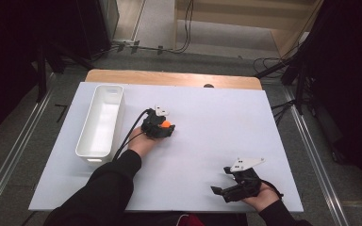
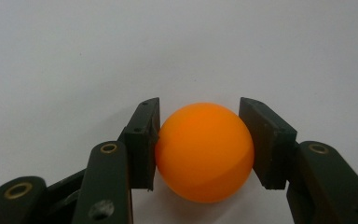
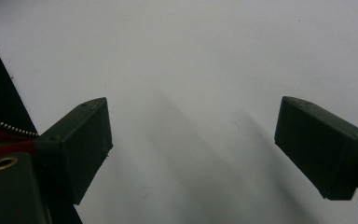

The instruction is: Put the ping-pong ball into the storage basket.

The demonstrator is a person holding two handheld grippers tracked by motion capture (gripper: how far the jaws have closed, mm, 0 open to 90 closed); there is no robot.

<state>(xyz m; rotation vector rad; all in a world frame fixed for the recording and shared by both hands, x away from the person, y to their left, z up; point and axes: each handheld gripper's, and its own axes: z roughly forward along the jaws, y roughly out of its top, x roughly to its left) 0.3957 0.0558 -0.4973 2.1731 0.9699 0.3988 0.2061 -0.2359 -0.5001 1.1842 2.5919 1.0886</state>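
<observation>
With the left gripper (image 2: pixel 199 140) down on the table (image 1: pixel 217 122), its jaws pinch an orange ball (image 2: pixel 204 151): both pads press the ball's sides, one left and one right in the left gripper view. The ball looks to be resting on the white surface between them, and its front face is lit evenly with no marks visible.

From the high view the ball (image 1: pixel 166 124) sits near the table's middle, slightly left, at the tip of the left gripper (image 1: pixel 162 128). A white bin (image 1: pixel 101 120) lies to its left, long side running away from the person, well apart from the ball. The bin looks empty from above. The left sleeve is black; a cable trails back from the gripper along the forearm.

The right gripper (image 1: pixel 224 186) rests near the table's front right edge, held in the right hand, well apart from the ball and the bin. In the right gripper view its jaws stand spread wide (image 3: pixel 193 149), nothing between them but bare white table with faint shadows. A grey three-cornered plate sits on top of each gripper.
</observation>
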